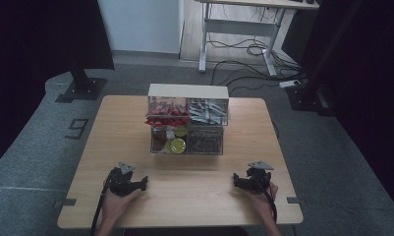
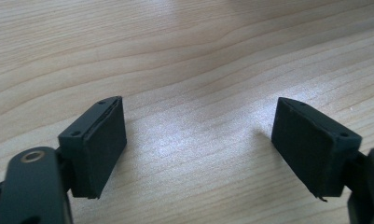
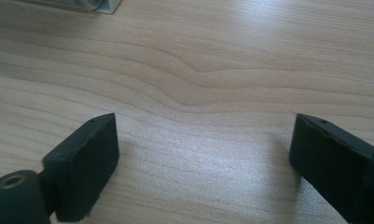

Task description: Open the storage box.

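Resting on table (image 1: pixel 184 196): left gripper (image 1: pixel 144 182), right gripper (image 1: pixel 235 181), fingers spread, pinching nothing.

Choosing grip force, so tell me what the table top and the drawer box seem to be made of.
Table top: looks like light wood or wood-look laminate, matt, grain lines running across it. Drawer box: seemingly clear glossy plastic, contents visible through its fronts; pale top, possibly wood.

On the grey floor (image 1: pixel 32 147) left of the bench (image 1: pixel 121 123), a dark taped mark (image 1: pixel 76 129) reads like a "9", though it may be another figure.
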The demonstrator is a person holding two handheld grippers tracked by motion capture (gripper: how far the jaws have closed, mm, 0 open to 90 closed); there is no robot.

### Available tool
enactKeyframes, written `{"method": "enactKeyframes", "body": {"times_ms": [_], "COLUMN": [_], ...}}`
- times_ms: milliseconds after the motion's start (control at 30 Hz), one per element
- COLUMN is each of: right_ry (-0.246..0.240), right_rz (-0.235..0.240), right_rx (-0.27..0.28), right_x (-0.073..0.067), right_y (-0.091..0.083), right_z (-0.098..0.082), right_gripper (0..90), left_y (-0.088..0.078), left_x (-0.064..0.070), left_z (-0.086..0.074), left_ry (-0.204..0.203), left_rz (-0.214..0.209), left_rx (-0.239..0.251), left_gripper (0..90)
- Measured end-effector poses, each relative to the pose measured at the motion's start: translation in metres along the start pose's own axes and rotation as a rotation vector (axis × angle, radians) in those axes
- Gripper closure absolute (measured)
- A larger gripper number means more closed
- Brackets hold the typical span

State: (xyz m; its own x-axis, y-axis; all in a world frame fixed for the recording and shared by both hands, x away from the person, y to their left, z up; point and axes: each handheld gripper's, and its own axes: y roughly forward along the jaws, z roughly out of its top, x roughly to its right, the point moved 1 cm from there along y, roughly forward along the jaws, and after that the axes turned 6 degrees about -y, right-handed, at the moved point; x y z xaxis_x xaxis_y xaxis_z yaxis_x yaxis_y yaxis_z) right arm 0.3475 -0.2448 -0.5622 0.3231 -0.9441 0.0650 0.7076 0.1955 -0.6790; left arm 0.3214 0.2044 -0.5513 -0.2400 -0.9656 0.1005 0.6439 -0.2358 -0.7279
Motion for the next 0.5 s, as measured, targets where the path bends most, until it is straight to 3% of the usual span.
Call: {"method": "enactKeyframes", "body": {"times_ms": [100,200,400,500], "right_ry": [-0.004,-0.011,-0.006,-0.006], "right_rz": [0.005,0.013,0.016,0.016], "right_rx": [0.011,0.021,0.023,0.025], "right_x": [0.001,0.003,0.004,0.005], "right_y": [-0.001,-0.003,-0.004,-0.004], "right_z": [-0.001,-0.002,-0.003,-0.003], "right_gripper": [14.2,18.6,19.9,20.2], "left_y": [-0.001,-0.005,-0.011,-0.016], "left_x": [0.001,0.002,-0.002,-0.003], "left_z": [0.000,0.000,-0.001,0.000], "left_ry": [-0.005,-0.009,-0.023,-0.025], "left_rz": [0.002,0.012,-0.014,-0.002], "left_rx": [0.011,0.033,0.048,0.069], "left_gripper": [21.0,28.1,37.9,41.4]}}
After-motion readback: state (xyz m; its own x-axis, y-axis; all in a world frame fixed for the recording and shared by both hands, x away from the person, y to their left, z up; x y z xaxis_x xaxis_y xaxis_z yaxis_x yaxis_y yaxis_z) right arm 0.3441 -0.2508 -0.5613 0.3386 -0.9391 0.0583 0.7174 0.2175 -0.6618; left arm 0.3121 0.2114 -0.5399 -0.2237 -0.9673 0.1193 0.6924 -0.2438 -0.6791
